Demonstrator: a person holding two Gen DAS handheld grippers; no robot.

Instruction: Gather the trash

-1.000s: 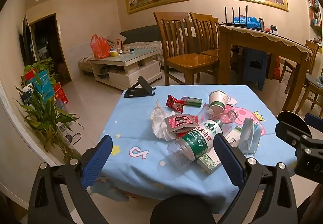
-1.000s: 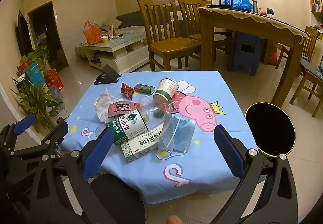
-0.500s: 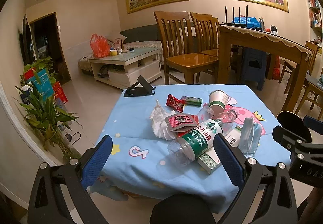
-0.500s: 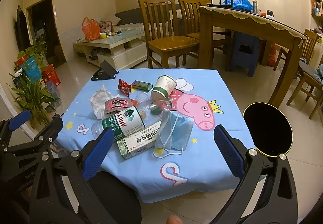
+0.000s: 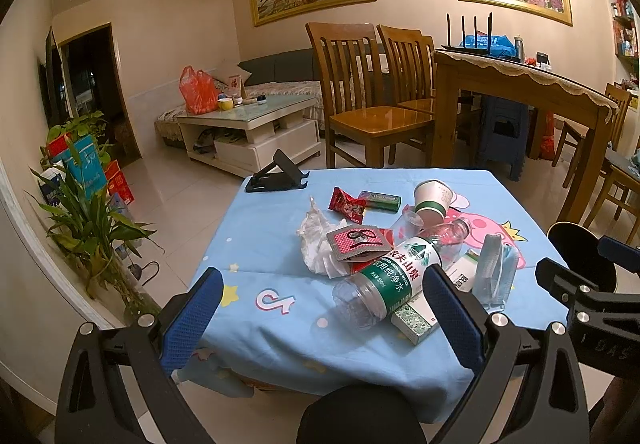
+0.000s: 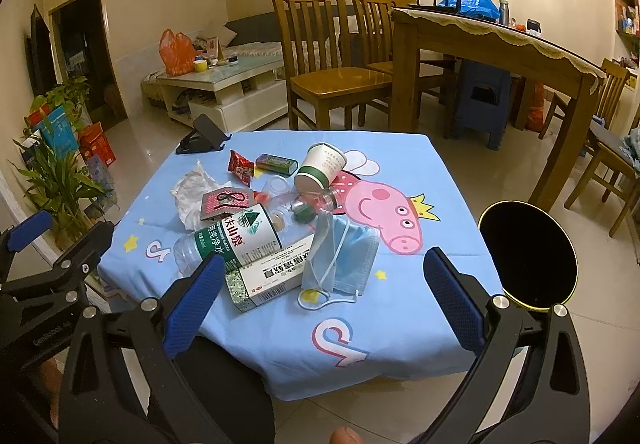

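While hovering, left claw (image 5: 320, 320) agape, right claw (image 6: 320, 304) agape

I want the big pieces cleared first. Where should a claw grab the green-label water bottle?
Grip the water bottle across its labelled middle, coming from above. It lies on its side atop the box, so its round sides are exposed; the right claw is nearest.

Hidden and cut-off parts of the trash pile

The box (image 5: 414, 318) lies partly under the bottle (image 5: 384, 284); the tissue (image 5: 318, 244) is part-covered by a card (image 5: 358, 244); the bin (image 6: 528, 256) is clipped behind a finger.
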